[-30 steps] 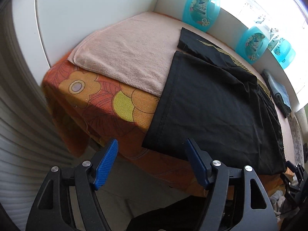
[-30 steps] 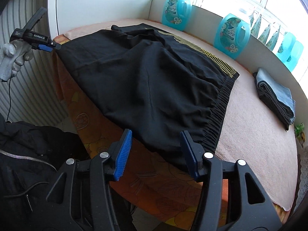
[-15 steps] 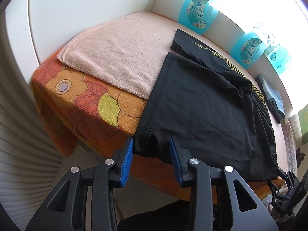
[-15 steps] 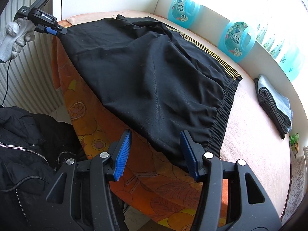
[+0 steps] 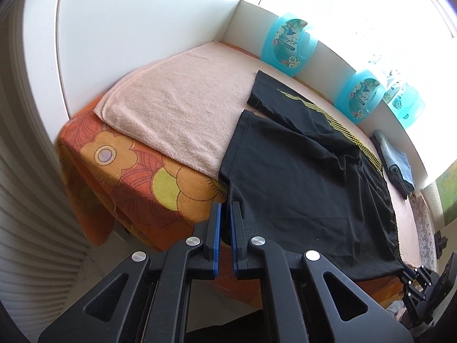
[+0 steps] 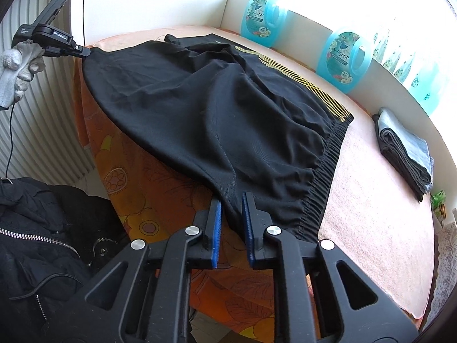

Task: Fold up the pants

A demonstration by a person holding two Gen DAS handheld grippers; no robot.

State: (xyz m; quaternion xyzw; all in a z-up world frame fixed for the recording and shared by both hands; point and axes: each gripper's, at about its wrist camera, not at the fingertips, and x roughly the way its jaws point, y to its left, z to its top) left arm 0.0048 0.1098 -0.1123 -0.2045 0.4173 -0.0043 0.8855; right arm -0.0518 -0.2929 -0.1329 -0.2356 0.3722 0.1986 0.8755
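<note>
Now, in the left wrist view, your left gripper (image 5: 224, 214) has its fingers narrow on the hem corner of the black pants (image 5: 302, 183), which lie over the desk (image 5: 137, 177) edge. In the right wrist view, your right gripper (image 6: 231, 211) pinches the cloth near the waistband (image 6: 322, 180). I think you should lift both corners together and keep the edge tight.

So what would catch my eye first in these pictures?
The black pants spread across the middle of the table, pinched at the near edge by the left tool and right tool. Behind them, bright turquoise detergent bottles line the sunny sill.
</note>
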